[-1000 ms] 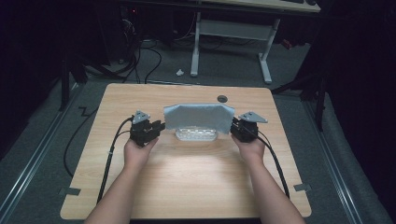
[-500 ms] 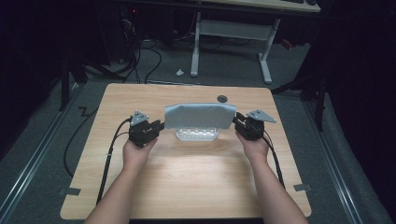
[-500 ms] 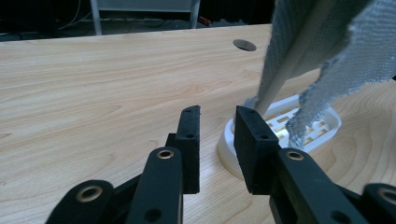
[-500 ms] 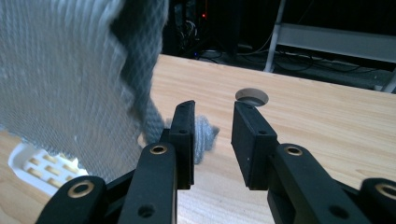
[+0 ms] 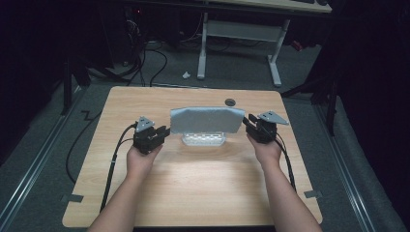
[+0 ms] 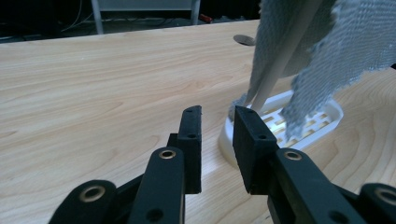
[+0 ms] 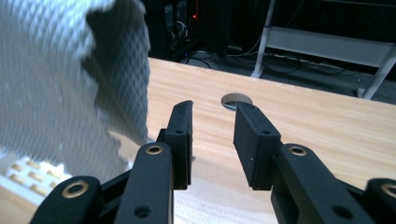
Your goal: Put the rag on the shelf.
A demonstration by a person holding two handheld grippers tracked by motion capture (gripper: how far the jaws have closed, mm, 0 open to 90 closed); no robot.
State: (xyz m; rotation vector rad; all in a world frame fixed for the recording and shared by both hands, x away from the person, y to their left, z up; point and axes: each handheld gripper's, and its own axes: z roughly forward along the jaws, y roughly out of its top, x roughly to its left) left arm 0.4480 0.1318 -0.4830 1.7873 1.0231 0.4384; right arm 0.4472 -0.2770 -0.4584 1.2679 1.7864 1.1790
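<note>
Now we see the grey cloth (image 5: 207, 120) draped over a rack on the white tray (image 5: 204, 140), mid-table. Left gripper (image 5: 163, 132) and right gripper (image 5: 247, 121) flank it, jaws slightly parted, empty. We'd pinch both corners evenly.

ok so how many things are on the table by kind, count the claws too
grey mesh cloth: 1
white slotted tray: 1
round grommet hole in the table top: 1
claws, both open: 2, left claw and right claw
total: 5
</note>
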